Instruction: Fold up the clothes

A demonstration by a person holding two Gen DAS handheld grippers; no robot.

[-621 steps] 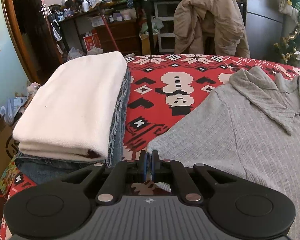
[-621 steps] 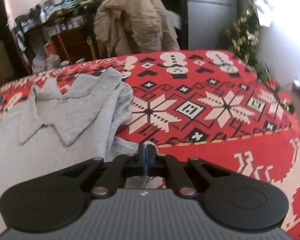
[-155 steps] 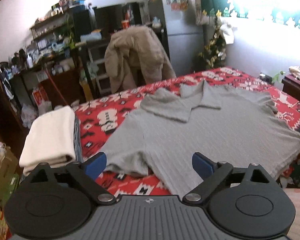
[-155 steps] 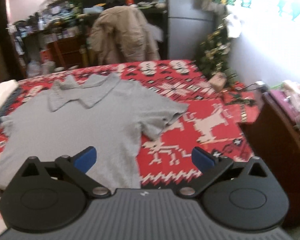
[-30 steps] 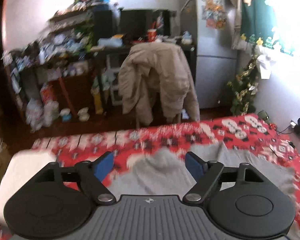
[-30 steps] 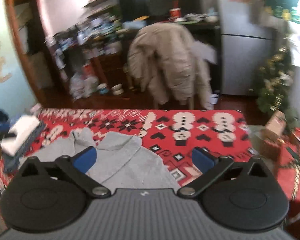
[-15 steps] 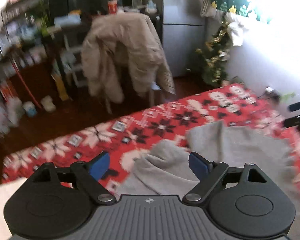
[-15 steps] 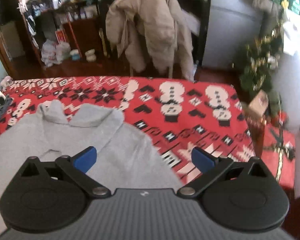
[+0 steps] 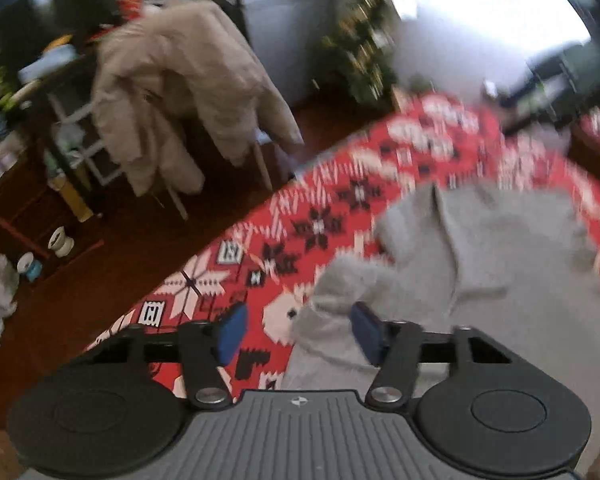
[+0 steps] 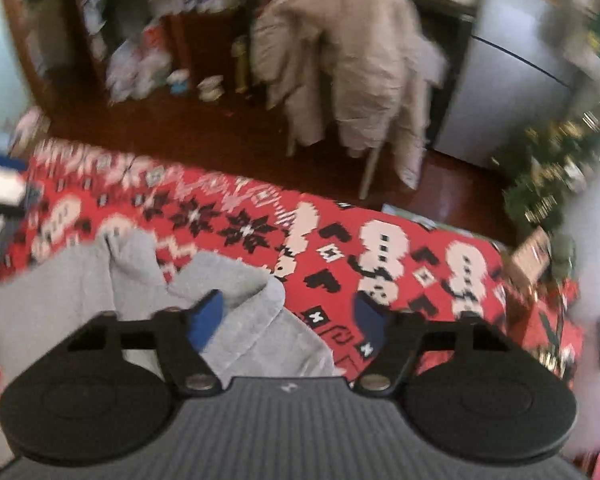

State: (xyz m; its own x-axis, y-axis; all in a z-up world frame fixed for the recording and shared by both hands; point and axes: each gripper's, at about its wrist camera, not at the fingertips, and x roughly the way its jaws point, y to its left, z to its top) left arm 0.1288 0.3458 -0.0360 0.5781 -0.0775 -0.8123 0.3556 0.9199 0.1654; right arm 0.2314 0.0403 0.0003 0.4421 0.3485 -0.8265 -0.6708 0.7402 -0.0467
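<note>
In the left wrist view, we saw at the far left a cluttered shelf (image 9: 16, 128) with small things on it, all blurred. Next to it stood a chair with a beige jacket (image 9: 188, 92) hung over its back. Further to the right, the red patterned blanket (image 9: 324, 216) covered the bed, with white snowflakes and black figures on it. The left gripper (image 9: 296, 330) pointed down toward this blanket. Its jaws were half apart and were closing. The left blue pad was over the blanket, and the right blue pad was over the grey cloth. The edge of the grey polo shirt (image 9: 500, 264) lay in the gap between the pads, but we could not see that they pressed on it. The shirt lay flat on the blanket, on the right side of the view, with its collar toward the far edge of the bed.

In the right wrist view, the grey polo shirt (image 10: 60, 300) lay at the left on the red patterned blanket (image 10: 400, 264). The right gripper (image 10: 286, 314) was over its shoulder edge, jaws half apart and closing. The left pad was over the cloth, the right pad over the blanket, and the cloth was not yet pinched. The beige jacket (image 10: 348, 52) hung behind, and a grey refrigerator (image 10: 508, 92) stood to its right.
</note>
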